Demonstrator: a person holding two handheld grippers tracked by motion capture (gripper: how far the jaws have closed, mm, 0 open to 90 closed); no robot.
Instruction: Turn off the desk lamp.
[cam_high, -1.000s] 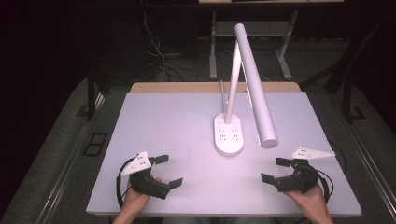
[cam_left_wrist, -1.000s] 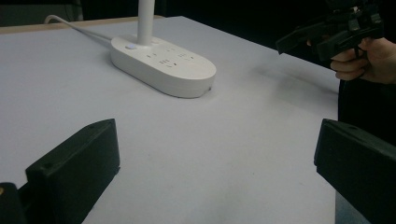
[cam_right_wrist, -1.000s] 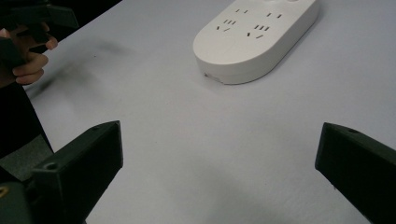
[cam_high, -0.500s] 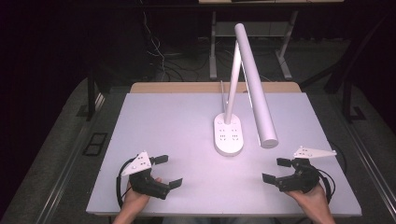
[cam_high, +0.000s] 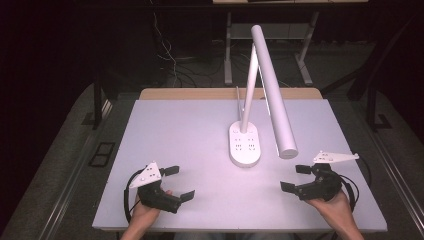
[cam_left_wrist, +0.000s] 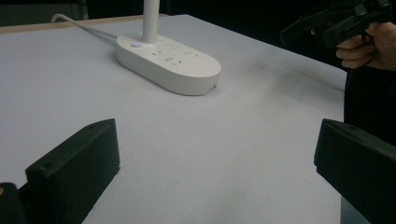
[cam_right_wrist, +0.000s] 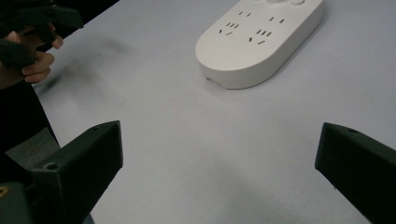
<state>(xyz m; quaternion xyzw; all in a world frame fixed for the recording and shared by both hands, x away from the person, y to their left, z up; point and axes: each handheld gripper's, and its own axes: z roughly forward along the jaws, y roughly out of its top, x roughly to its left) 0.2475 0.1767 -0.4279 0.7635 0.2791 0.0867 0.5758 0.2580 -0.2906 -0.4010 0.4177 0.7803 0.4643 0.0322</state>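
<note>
Table (cam_high: 175, 130): we see a matte, pale surface.
Lamp (cam_high: 245, 145): smooth white oval base with socket slots, slim upright stem, long tubular head – mid-table, right of centre.
Left gripper (cam_high: 175, 182): near edge, jaws spread wide, holding nothing.
Right gripper (cam_high: 296, 178): jaws wide apart, empty.
Gripper views: we make out the base's slots and button – too small from above.
</note>
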